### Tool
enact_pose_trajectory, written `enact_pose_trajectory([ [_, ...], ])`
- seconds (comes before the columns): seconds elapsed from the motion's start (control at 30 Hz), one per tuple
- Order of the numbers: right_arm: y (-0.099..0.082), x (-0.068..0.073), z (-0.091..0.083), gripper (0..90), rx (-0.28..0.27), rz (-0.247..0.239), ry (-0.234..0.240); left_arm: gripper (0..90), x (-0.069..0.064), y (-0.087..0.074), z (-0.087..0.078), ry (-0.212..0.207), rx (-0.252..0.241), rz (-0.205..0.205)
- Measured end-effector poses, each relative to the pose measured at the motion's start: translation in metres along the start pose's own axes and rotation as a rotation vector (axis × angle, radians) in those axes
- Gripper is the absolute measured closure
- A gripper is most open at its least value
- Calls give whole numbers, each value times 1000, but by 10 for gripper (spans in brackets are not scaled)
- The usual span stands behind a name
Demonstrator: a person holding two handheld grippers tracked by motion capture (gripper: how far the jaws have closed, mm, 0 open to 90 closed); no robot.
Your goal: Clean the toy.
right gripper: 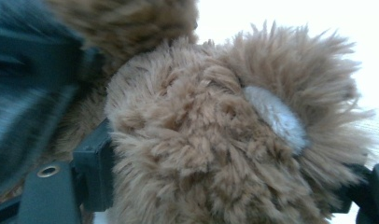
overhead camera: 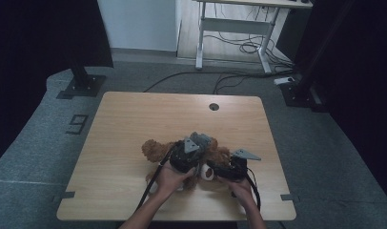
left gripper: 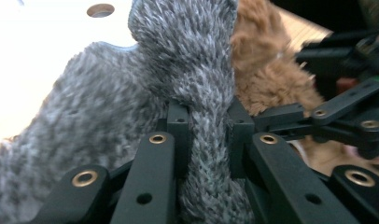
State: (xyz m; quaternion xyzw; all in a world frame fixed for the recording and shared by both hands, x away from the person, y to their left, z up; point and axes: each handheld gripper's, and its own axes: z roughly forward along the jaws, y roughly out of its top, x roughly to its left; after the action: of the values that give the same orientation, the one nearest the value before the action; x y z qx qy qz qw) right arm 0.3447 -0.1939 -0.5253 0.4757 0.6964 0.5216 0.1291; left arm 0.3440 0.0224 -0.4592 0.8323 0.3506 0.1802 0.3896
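Observation:
A brown teddy bear point(overhead camera: 153, 149) lies on the wooden table point(overhead camera: 134, 119), near its front middle. A grey knitted garment point(overhead camera: 201, 139) sits on top of the bear. My left gripper point(overhead camera: 190, 150) is shut on a fold of that grey knit point(left gripper: 187, 56), the fabric pinched between its jaws point(left gripper: 208, 123). The bear's brown fur point(left gripper: 262, 70) shows just behind the knit. My right gripper point(overhead camera: 215, 169) is beside it to the right. Its jaws point(right gripper: 234, 177) are shut on a furry brown part of the bear point(right gripper: 201, 140) that has a pale pad point(right gripper: 276, 116). One finger point(right gripper: 92, 172) presses the fur.
A round cable hole point(overhead camera: 214, 106) sits near the table's far edge. Beyond the table, a white desk frame point(overhead camera: 229, 28) and loose cables point(overhead camera: 249, 47) are on the floor. Black stand bases stand at the back left point(overhead camera: 82, 86) and back right point(overhead camera: 296, 93).

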Motion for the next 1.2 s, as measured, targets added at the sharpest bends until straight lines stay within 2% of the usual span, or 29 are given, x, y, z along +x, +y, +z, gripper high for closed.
enact_pose_trajectory([
  [0.1, 0, 0, 0, 197, 0, -1, 2, 771, 18, -12, -3, -62, -26, -93],
  [0.17, 0, 1, 0, 197, 0, -6, 6, 773, 30, -20, -10, -90, -48, -138],
  [0.2, 0, 1, 0, 197, 0, -9, 6, 773, 33, -22, -13, -90, -54, -144],
  [0.33, 0, 1, 0, 197, 0, -8, 4, 774, 47, -33, -30, -47, -75, -152],
  [0.47, 0, 1, 0, 196, -3, -6, 6, 774, 66, -50, -45, -11, -89, -193],
  [0.57, 0, 1, 0, 195, -7, -4, 7, 773, 77, -63, -53, 36, -79, -211],
  [0.67, -1, 1, -1, 195, -12, 0, 8, 773, 91, -76, -58, 64, -59, -245],
  [0.73, -1, 1, -1, 195, -10, 2, 9, 772, 100, -82, -62, 69, -51, -275],
  [0.8, -1, 1, -1, 195, -12, 5, 9, 772, 107, -84, -68, 81, -50, -287],
  [0.87, -1, 1, -1, 195, -12, 7, 9, 773, 110, -79, -76, 91, -68, -289],
  [0.97, -1, 0, 0, 194, -12, 9, 11, 773, 107, -60, -91, 97, -125, -269],
  [1.1, -1, 0, 0, 195, -13, 10, 11, 773, 93, -21, -102, 60, -192, -221],
  [1.2, -1, 0, 0, 195, -14, 11, 11, 772, 77, 10, -99, 39, -211, -166],
])
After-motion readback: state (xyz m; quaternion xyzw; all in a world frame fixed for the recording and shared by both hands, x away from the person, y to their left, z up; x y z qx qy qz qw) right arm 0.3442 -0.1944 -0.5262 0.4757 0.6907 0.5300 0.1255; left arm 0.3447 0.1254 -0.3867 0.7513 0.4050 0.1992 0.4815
